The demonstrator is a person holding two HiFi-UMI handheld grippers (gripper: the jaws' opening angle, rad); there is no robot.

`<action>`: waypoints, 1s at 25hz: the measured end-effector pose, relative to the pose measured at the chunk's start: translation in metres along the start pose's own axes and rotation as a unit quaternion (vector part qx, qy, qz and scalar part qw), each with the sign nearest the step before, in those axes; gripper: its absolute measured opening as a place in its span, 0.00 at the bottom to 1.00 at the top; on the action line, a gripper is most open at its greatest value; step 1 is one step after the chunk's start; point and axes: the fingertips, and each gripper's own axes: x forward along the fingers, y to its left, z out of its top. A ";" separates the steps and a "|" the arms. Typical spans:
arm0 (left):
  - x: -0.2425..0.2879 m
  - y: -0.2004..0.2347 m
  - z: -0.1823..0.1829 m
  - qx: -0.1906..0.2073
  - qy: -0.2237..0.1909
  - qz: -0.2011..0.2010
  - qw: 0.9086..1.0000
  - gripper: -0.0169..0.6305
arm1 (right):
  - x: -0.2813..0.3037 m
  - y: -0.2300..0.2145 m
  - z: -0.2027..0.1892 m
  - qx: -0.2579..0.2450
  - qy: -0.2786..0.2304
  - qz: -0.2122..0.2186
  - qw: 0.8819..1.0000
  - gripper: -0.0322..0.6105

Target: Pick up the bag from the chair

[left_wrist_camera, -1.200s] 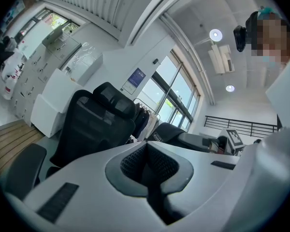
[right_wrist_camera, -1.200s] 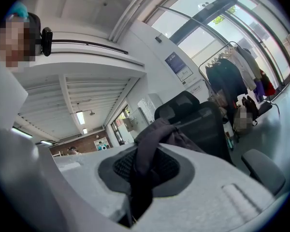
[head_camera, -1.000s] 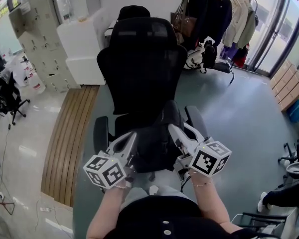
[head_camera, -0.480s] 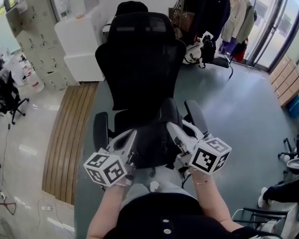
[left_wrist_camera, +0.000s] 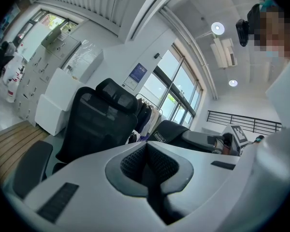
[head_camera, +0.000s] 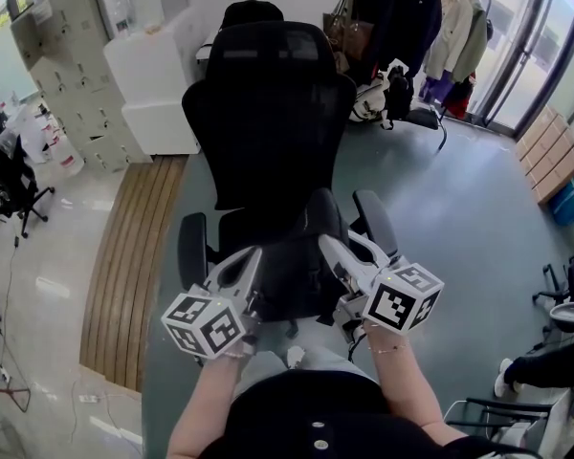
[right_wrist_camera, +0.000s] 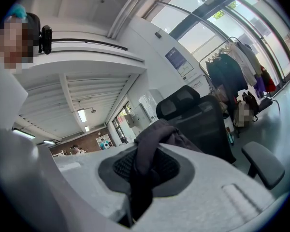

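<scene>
**Q:** Left gripper (head_camera: 249, 261), from the head view?
**R:** It sits low over the seat of the black office chair (head_camera: 268, 113), touching the black bag (head_camera: 292, 256). The right gripper (head_camera: 330, 249) is at the bag's other side, and a clothes rack (head_camera: 416, 17) stands behind.
**Q:** Left gripper view?
**R:** Jaws together, nothing between them. The bag's white label (left_wrist_camera: 158, 137) is too small to read.
**Q:** Right gripper view?
**R:** Jaws clamped on the bag's dark strap (right_wrist_camera: 152, 129).

Backrest (head_camera: 268, 113) and armrests (head_camera: 190, 247) close three sides; near side is open.
</scene>
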 end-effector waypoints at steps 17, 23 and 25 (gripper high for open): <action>0.005 0.002 -0.005 0.003 0.005 -0.005 1.000 0.05 | 0.003 -0.007 0.000 -0.003 0.000 -0.007 1.000 0.13; 0.009 0.003 -0.003 0.003 0.007 -0.007 1.000 0.05 | 0.009 -0.009 0.002 -0.004 0.006 -0.001 1.000 0.13; 0.010 0.004 -0.004 0.002 0.007 -0.005 1.000 0.05 | 0.010 -0.010 0.002 -0.004 0.007 0.000 1.000 0.13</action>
